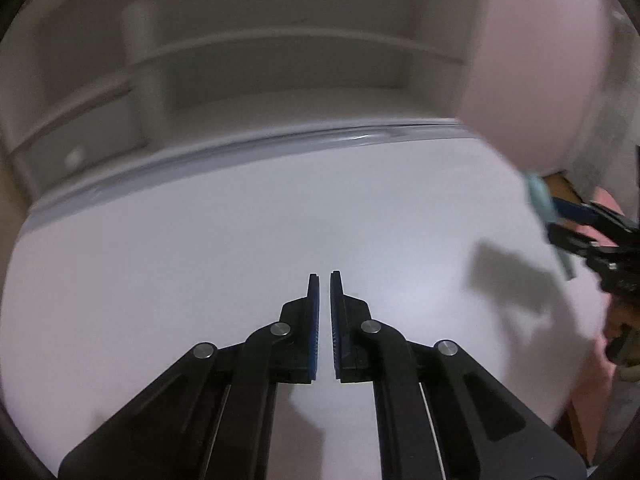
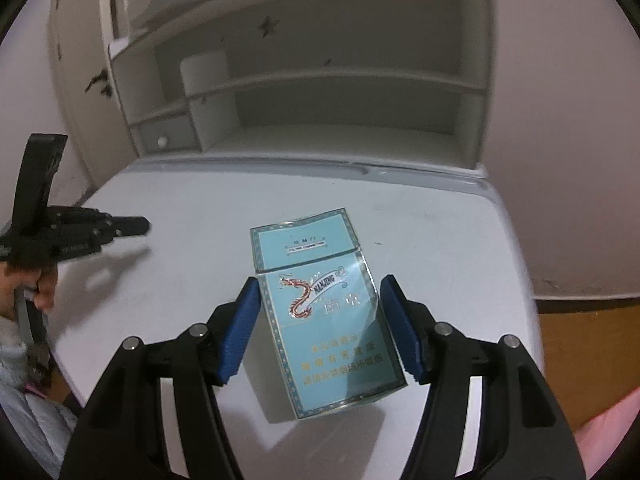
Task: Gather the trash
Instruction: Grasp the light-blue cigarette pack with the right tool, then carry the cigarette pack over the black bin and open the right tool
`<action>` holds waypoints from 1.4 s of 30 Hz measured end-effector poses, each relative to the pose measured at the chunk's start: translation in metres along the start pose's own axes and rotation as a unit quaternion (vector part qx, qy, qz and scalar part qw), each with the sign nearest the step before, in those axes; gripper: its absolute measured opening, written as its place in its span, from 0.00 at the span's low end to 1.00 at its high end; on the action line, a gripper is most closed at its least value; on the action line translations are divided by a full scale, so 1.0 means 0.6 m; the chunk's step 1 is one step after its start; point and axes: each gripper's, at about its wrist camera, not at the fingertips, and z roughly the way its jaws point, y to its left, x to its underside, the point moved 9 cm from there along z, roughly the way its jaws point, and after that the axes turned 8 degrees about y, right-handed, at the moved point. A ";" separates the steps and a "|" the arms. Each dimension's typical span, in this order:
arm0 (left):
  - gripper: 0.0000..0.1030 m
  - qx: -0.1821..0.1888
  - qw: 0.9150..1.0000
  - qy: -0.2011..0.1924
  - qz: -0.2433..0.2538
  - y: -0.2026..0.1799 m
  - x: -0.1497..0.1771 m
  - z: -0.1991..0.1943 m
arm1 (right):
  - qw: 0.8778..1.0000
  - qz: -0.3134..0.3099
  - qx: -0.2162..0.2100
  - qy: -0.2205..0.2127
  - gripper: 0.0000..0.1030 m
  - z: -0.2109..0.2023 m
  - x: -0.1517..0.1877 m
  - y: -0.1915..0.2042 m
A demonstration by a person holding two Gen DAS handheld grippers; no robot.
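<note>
Right wrist view: the light-blue cigarette pack is clamped between the blue pads of the right gripper, held above the white table. To the pack's left, the left gripper hangs over the same table, clenched on nothing. Beyond the pack stands a white shelf unit.

Dim indoor light, casting soft shadows on the white table; smearing with motion blur; bending at fisheye edges; glaring faintly off the cigarette pack.
</note>
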 end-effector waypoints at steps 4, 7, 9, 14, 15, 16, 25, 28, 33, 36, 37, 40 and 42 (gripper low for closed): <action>0.04 0.064 0.995 -0.010 0.078 -0.172 -0.014 -0.011 | 0.998 0.043 0.038 -0.018 0.59 -0.092 0.058 -0.065; 0.04 0.120 0.980 -0.018 0.158 -0.329 -0.002 -0.030 | 0.993 0.089 0.074 -0.028 0.59 -0.171 0.127 -0.129; 0.04 0.160 0.963 -0.011 0.216 -0.442 0.027 -0.036 | 0.987 0.128 0.097 -0.029 0.59 -0.221 0.187 -0.174; 0.05 0.228 0.925 0.057 0.300 -0.622 0.138 -0.004 | 0.964 0.237 0.119 0.018 0.59 -0.273 0.379 -0.269; 0.05 0.237 0.918 0.075 0.309 -0.645 0.162 0.009 | 0.957 0.265 0.110 0.029 0.59 -0.270 0.423 -0.282; 0.05 0.244 0.911 0.098 0.318 -0.669 0.192 0.028 | 0.951 0.289 0.101 0.041 0.59 -0.263 0.463 -0.293; 0.05 0.141 0.857 0.290 0.401 -0.756 0.448 0.343 | 0.851 0.500 -0.026 0.160 0.59 -0.019 0.773 -0.327; 0.04 0.088 0.847 0.369 0.373 -0.701 0.507 0.450 | 0.813 0.548 -0.041 0.194 0.59 0.061 0.850 -0.323; 0.02 0.092 0.845 0.416 0.322 -0.671 0.534 0.500 | 0.789 0.575 -0.043 0.212 0.58 0.106 0.899 -0.311; 0.08 0.116 0.854 0.399 0.313 -0.683 0.521 0.493 | 0.788 0.578 -0.036 0.209 0.59 0.104 0.900 -0.314; 0.36 0.120 0.856 0.394 0.311 -0.682 0.523 0.491 | 0.786 0.581 -0.032 0.210 0.67 0.107 0.889 -0.317; 0.94 0.127 0.870 0.366 0.305 -0.704 0.512 0.477 | 0.776 0.598 -0.010 0.202 0.90 0.092 0.888 -0.342; 0.94 0.135 0.868 0.357 0.317 -0.722 0.509 0.462 | 0.772 0.607 0.016 0.188 0.90 0.065 0.886 -0.360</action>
